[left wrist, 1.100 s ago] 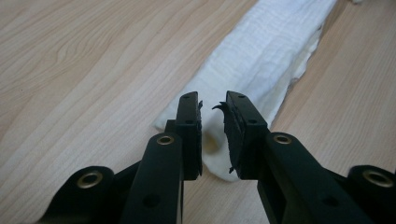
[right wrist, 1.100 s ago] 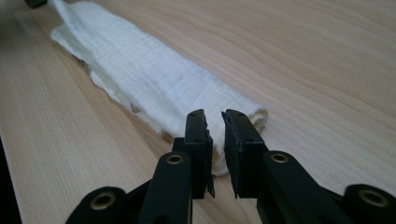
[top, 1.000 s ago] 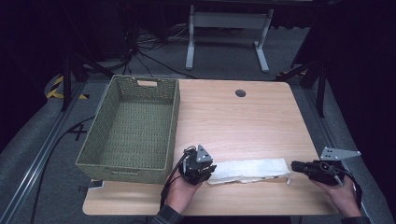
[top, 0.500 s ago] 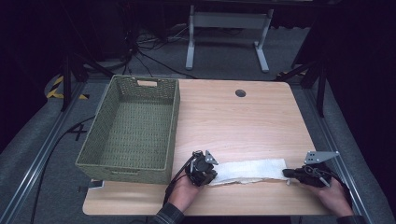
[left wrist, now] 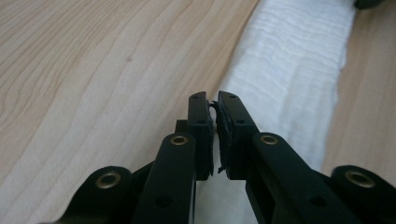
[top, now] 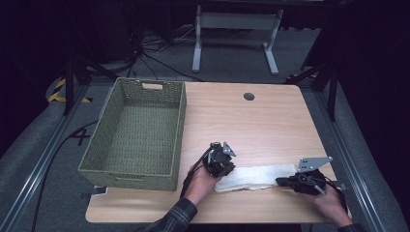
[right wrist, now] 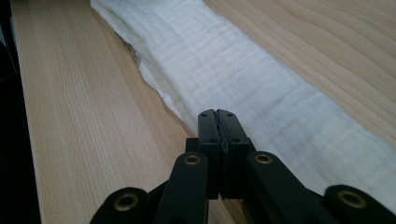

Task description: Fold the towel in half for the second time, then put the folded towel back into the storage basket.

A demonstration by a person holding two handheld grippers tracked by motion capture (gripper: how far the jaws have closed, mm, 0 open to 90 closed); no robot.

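A long folded white cloth (top: 256,176) lies flat near the table's front edge. My left gripper (top: 224,175) sits at the cloth's left end, held in a hand. In the left gripper view its jaws (left wrist: 213,100) are shut to a thin slit, low over the cloth (left wrist: 289,60). My right gripper (top: 280,182) points left at the cloth's right end. In the right gripper view its jaws (right wrist: 217,114) are shut over the near edge of the cloth (right wrist: 224,60). I cannot tell whether either pair pinches fabric.
A green woven basket (top: 181,125) stands on the left half of the wooden table (top: 261,125), close to the left hand. A dark round hole (top: 249,96) is at the back. Beyond the table a metal stand and cables lie on the floor.
The right gripper has moved left and down to the cloth's right end. The left gripper has shifted slightly down and right onto the left end.
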